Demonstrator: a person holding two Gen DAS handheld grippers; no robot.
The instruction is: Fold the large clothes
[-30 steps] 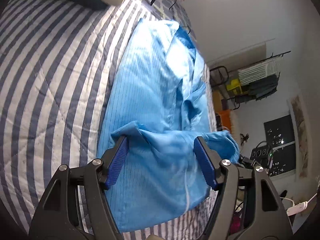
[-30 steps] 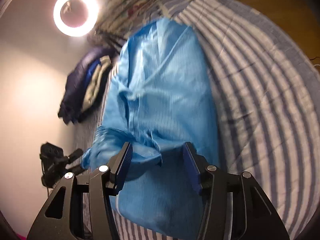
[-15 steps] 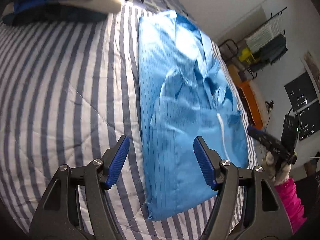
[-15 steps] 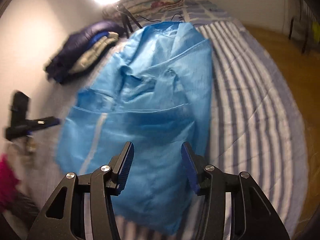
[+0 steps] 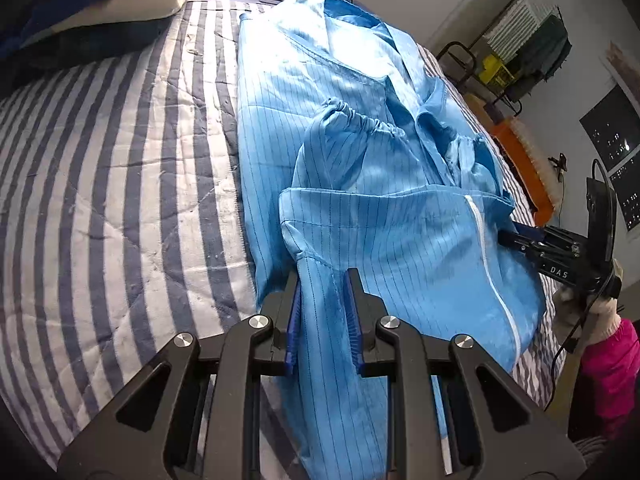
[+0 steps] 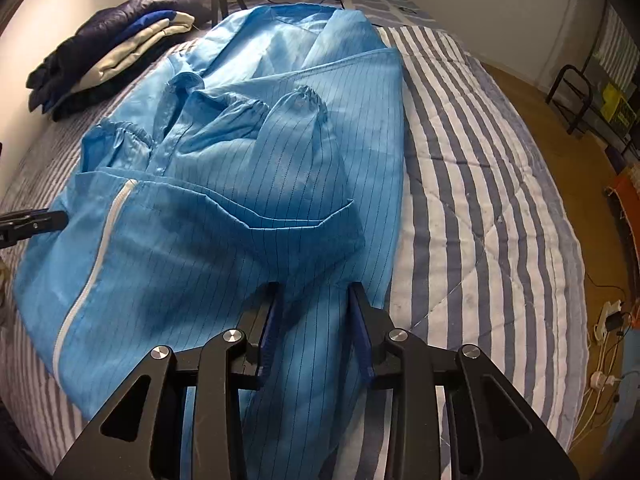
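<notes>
With both sets of jaws just closing on the near hem of the blue coverall (image 5: pixel 360 208) lying on the striped bed (image 5: pixel 120 160), left gripper (image 5: pixel 322 316) and right gripper (image 6: pixel 316 328), we risk pinching one slippery layer and dragging the folded sleeves askew.

The blue coat (image 5: pixel 360 128) is thin, smooth cloth with a faint sheen and fine dark pinstripes; its zip (image 6: pixel 100 240) looks white plastic. The striped quilt (image 5: pixel 120 160) is matt, stitched, slightly rough cotton. Both tongs (image 5: pixel 322 292) (image 6: pixel 316 308) are matt black plastic with ribbed blue pads and shiny metal screws.
</notes>
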